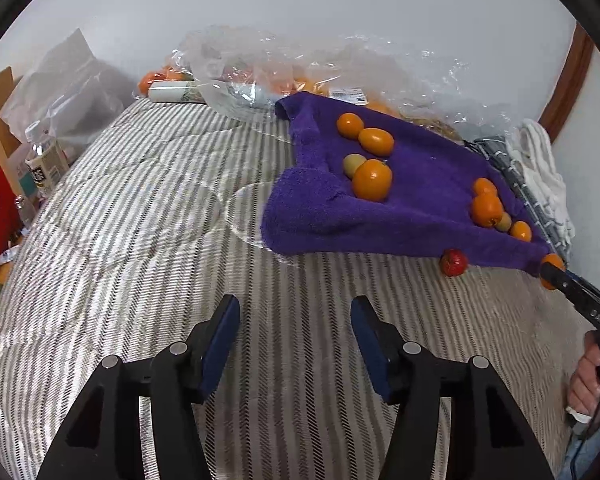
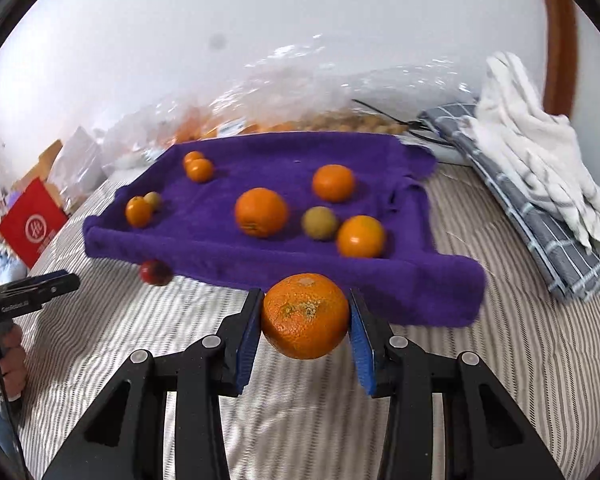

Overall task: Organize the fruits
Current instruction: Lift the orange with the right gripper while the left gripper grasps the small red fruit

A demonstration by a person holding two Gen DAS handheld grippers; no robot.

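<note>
1. Your right gripper is clamped on a mandarin, blue pads pressing both its sides. It hangs above the striped bedcover, just short of the near edge of the purple towel.
2. Your left gripper stands partly open with nothing between its pads, over bare bedcover.
3. The step looks like carrying the mandarin to the fruit on the towel. Keep the squeeze steady but light; the peel probably gives easily.
4. Lift it clear of the towel's raised near fold before setting it down.
5. Pick a flat, bare patch near the other oranges; a round fruit will likely roll down any slope.
6. The mandarin is nearly round, slightly squashed, with no real long axis. Its rough scarred patch faces the camera.
7. Mind the small red fruit lying on the bedcover beside the towel's edge.
</note>
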